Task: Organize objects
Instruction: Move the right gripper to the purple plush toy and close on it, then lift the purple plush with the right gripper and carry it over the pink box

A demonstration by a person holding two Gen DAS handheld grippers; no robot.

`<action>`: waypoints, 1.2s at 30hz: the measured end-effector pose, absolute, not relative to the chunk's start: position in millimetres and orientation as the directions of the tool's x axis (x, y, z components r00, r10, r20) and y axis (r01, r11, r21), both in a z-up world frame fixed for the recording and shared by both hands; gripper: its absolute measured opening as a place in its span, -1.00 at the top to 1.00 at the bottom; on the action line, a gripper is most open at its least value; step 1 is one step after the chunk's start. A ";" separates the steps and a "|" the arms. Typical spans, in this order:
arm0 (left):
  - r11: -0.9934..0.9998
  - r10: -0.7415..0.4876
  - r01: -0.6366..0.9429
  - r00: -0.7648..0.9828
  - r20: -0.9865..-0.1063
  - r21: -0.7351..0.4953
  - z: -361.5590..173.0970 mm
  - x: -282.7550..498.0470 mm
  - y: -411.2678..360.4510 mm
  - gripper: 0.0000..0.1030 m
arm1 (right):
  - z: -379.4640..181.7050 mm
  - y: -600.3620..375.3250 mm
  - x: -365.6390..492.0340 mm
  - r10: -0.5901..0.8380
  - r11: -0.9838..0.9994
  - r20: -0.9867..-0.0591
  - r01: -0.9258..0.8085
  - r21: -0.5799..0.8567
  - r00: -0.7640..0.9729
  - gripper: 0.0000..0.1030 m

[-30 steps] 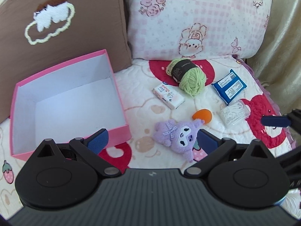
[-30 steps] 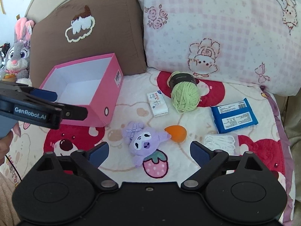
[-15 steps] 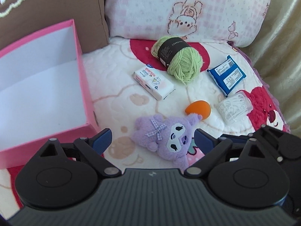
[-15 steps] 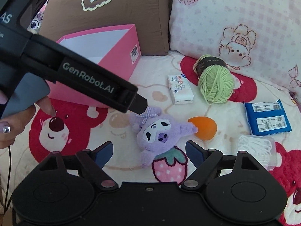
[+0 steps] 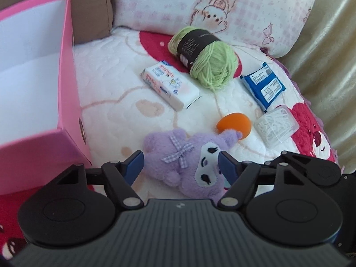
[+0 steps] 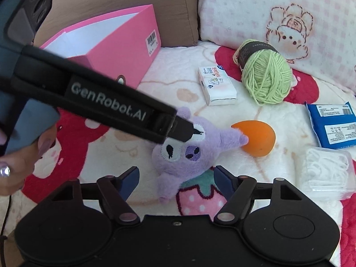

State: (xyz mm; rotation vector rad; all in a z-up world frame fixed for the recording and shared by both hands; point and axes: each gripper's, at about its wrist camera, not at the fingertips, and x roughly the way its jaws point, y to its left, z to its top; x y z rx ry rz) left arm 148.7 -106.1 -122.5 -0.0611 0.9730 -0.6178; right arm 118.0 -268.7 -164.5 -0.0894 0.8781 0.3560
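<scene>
Both grippers closing in on the plush, neither seen gripping it.

L wrist: left gripper [image 5: 180, 162] is set astride the plush [image 5: 189, 162], jaws just narrowed, pads prob. not pressing; box [image 5: 73, 102] alongside. R wrist: right gripper [image 6: 176, 178] jaws also just narrowed, plush [image 6: 187, 153] foot between them, untouched; sponge [image 6: 258, 138] touching its ear.

Home bedroom — cartoon bedspread [image 5: 115, 84], 2 pillows [image 6: 278, 11] — bed.

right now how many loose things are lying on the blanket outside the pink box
6: purple plush nearest, orange egg touching its ear, tissue pack, green yarn, blue packet, clear box rightmost. More may lie beyond view.
</scene>
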 end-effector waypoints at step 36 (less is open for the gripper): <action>0.826 -0.562 0.315 0.377 -0.737 -0.468 -143.6 150.1 -90.2 -0.01 | -157.2 -280.8 124.6 0.168 0.918 -0.769 -0.383 -0.107 0.617 0.11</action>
